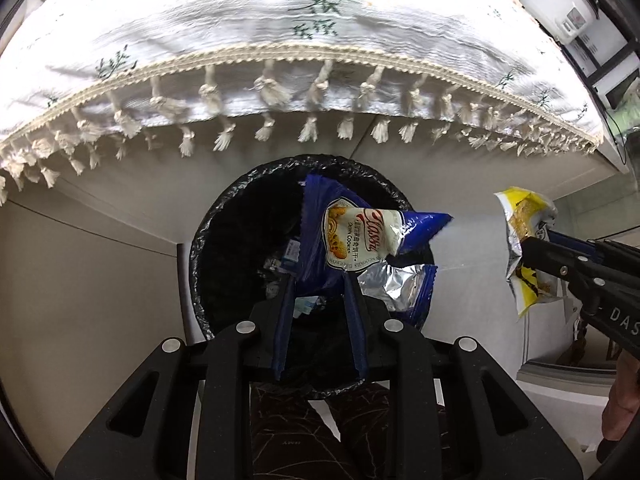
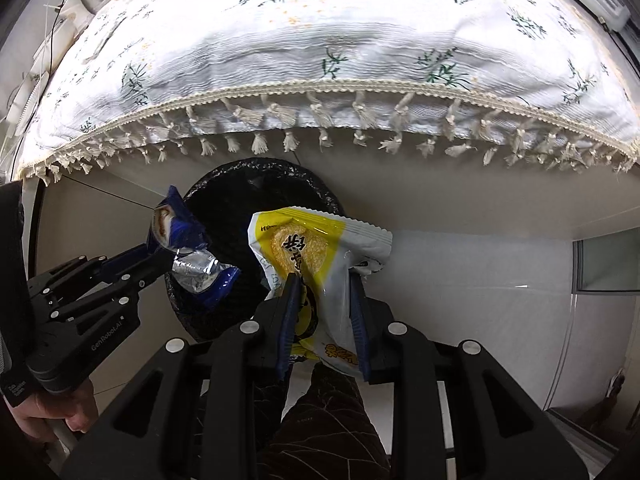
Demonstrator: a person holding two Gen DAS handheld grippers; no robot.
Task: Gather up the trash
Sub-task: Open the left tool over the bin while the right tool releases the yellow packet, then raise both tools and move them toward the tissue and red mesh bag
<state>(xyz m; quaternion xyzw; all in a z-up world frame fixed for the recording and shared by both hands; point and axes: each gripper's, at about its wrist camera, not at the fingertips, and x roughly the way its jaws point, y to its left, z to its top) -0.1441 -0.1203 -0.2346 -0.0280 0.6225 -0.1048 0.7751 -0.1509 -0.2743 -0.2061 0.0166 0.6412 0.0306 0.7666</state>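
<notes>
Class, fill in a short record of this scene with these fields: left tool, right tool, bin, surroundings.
left tool: left hand-held gripper shut on blue cookie wrapper, above the bin
right tool: right hand-held gripper shut on yellow snack wrapper
bin: black-lined trash bin, open, some trash inside
surroundings: tasselled floral tablecloth overhangs above

Bright, even light falls from above on the tablecloth (image 1: 248, 28), which casts shade beneath its fringe. Fisheye bending curves both views' edges, with dark vignetted corners; the bin (image 1: 224, 240) interior stays murky
</notes>
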